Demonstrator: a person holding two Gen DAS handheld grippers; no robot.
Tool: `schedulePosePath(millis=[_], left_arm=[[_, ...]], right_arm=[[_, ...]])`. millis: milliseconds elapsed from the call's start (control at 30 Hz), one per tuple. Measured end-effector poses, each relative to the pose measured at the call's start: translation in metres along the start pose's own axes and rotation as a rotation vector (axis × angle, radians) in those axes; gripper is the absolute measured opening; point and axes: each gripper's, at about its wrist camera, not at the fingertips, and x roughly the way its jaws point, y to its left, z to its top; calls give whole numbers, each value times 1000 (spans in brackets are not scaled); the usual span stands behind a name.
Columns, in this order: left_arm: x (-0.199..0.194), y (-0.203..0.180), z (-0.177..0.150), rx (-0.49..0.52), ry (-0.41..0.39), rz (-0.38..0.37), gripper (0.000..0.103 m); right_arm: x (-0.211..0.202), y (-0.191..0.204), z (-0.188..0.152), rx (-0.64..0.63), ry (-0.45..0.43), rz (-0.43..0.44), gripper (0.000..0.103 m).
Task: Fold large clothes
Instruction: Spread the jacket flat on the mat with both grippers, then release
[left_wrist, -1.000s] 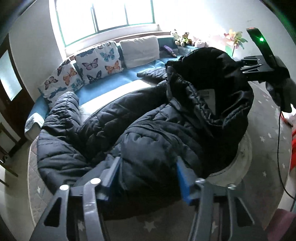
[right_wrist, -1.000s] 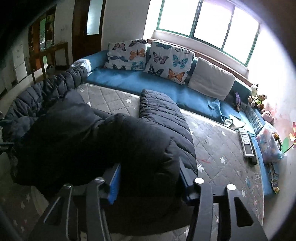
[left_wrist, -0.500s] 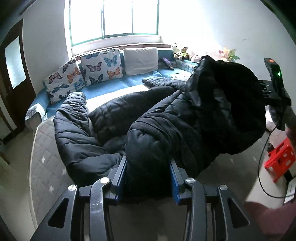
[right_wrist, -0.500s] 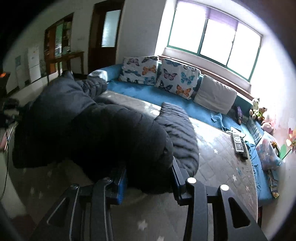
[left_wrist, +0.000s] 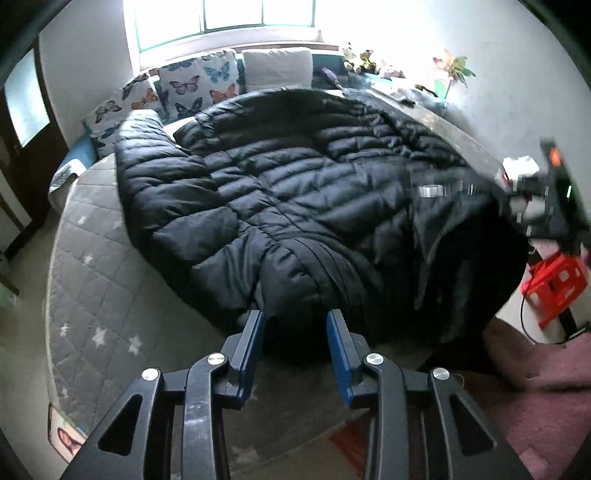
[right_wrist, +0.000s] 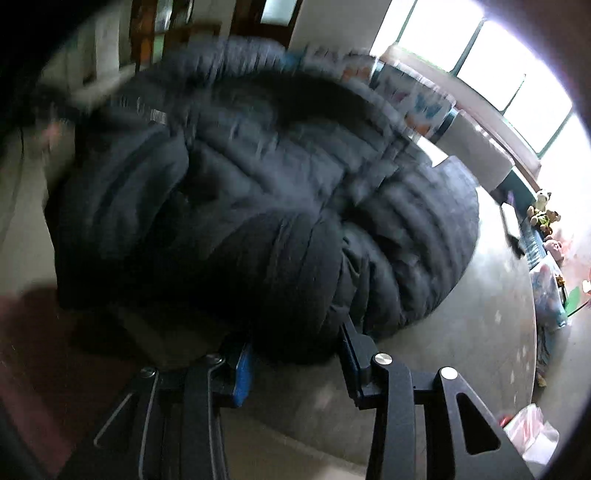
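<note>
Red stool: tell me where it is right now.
In the left wrist view the red stool stands at the far right edge, on the floor beyond the black jacket, below the blurred right gripper.

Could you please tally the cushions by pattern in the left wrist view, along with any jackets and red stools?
Butterfly-print cushions: 2
Plain pale cushion: 1
Black puffer jacket: 1
Red stool: 1
Total: 5
</note>
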Motion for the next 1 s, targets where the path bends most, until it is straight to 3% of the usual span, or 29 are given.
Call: schedulePosePath(millis=[67,100,133,200,267,333,467,600,800,933,1000], left_arm=[[-17,5,4,-11,-27,18,39],[-26,8,8,-21,-43,18,46],[-33,9,15,-27,-58,23,61],[-44,10,28,-22,-104,56,75],[-51,6,42,-3,-145,64,75],[-48,4,59,-16,-171,25,83],[-9,-2,93,-24,-116,6,83],[46,0,105,-44,-38,0,83],[117,13,72,-117,154,-44,83],[124,-3,53,-31,157,8,83],[124,0,55,-50,168,-5,84]], right_arm=[[2,-1,-1,-16,29,16,44],[-1,-4,2,-26,38,36,44],[-8,-8,6,-33,33,50,44],[-24,-17,13,-18,9,119,44],[-37,-28,24,5,-47,139,45],[-41,-36,44,33,-102,144,48],[-16,-38,74,90,-149,205,49],[28,-28,95,81,-114,244,49],[73,6,65,50,43,278,49],[72,10,49,65,44,295,49],[69,8,50,60,54,310,49]])
